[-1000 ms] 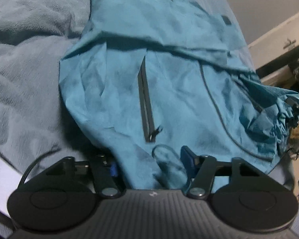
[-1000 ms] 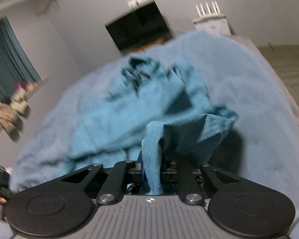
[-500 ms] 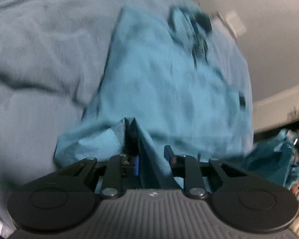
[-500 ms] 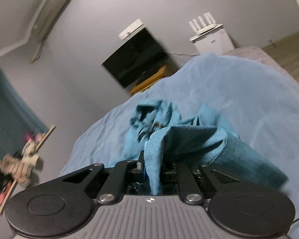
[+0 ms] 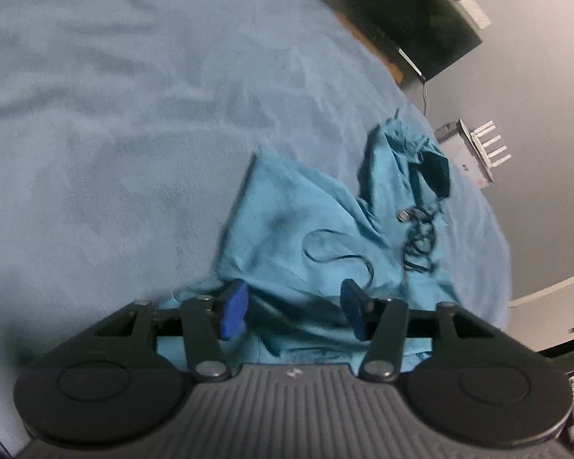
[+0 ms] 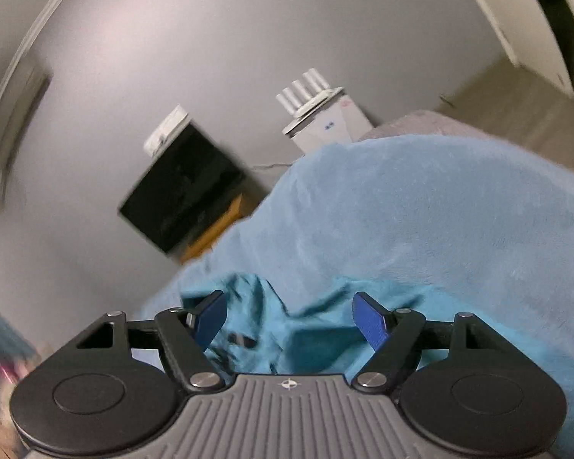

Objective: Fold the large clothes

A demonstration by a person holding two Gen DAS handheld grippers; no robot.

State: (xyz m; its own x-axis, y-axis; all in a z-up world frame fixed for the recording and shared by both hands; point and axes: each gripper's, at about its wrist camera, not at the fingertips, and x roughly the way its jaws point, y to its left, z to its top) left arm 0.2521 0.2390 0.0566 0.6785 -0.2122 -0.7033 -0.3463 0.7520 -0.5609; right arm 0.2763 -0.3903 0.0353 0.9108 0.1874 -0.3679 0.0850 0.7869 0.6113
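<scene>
A teal jacket [image 5: 317, 229] lies bunched on the light blue blanket [image 5: 114, 134], its dark drawcord looping across the cloth and its hood end toward the far right. My left gripper [image 5: 294, 308] hovers over the jacket's near edge; its jaws are opening, and the cloth lies below the blue pads [image 5: 234, 308] without being pinched. In the right wrist view the same jacket [image 6: 310, 329] sits crumpled just beyond my right gripper [image 6: 289, 313], whose jaws are also opening, with nothing pressed between the pads [image 6: 369, 323].
The blanket [image 6: 421, 210] covers the whole bed. Beyond its far edge stand a dark screen on a wooden stand [image 6: 183, 195] and a white box with a router on top [image 6: 317, 114] against the grey wall. Wood floor [image 6: 516, 103] shows at the right.
Both grippers carried folds of the jacket across the bed, then let go. The right was shut on cloth in both earlier frames and the left half a second ago; now both stand open.
</scene>
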